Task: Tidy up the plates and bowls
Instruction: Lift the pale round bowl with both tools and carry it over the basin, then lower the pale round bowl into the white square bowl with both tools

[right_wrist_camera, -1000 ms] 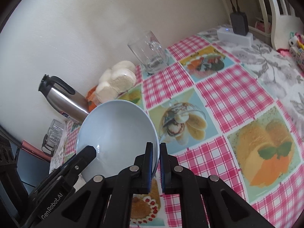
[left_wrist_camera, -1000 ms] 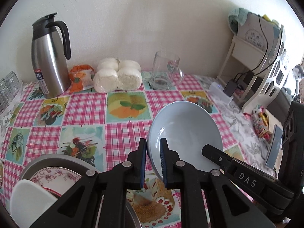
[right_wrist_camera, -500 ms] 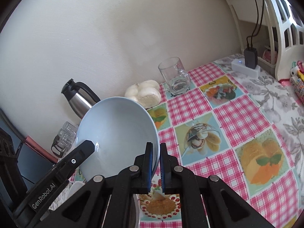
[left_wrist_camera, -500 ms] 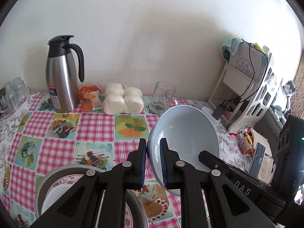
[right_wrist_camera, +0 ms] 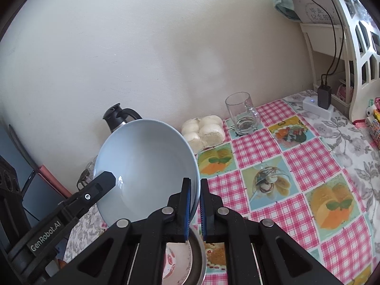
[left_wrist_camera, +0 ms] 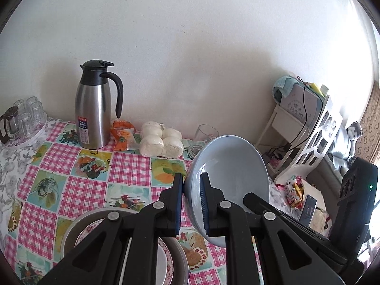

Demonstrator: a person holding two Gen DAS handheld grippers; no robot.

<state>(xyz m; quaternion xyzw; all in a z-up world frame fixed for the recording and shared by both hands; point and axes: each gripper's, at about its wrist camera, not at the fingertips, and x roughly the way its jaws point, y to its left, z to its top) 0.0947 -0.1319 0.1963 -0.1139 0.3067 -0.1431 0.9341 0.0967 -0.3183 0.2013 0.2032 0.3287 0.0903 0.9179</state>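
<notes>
While each gripper (left (left_wrist_camera: 191, 204), right (right_wrist_camera: 194, 207)) pinches an opposite rim, the blue bowl (right_wrist_camera: 144, 166) hangs tilted between them.

Black left gripper (left_wrist_camera: 191, 204) and right gripper (right_wrist_camera: 194, 210), blue pads, apparently silver screws.

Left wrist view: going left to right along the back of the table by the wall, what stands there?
Tray of drinking glasses → steel thermos jug → orange snack packet → bag of white steamed buns → glass mug, partly hidden behind the light blue bowl.
</notes>
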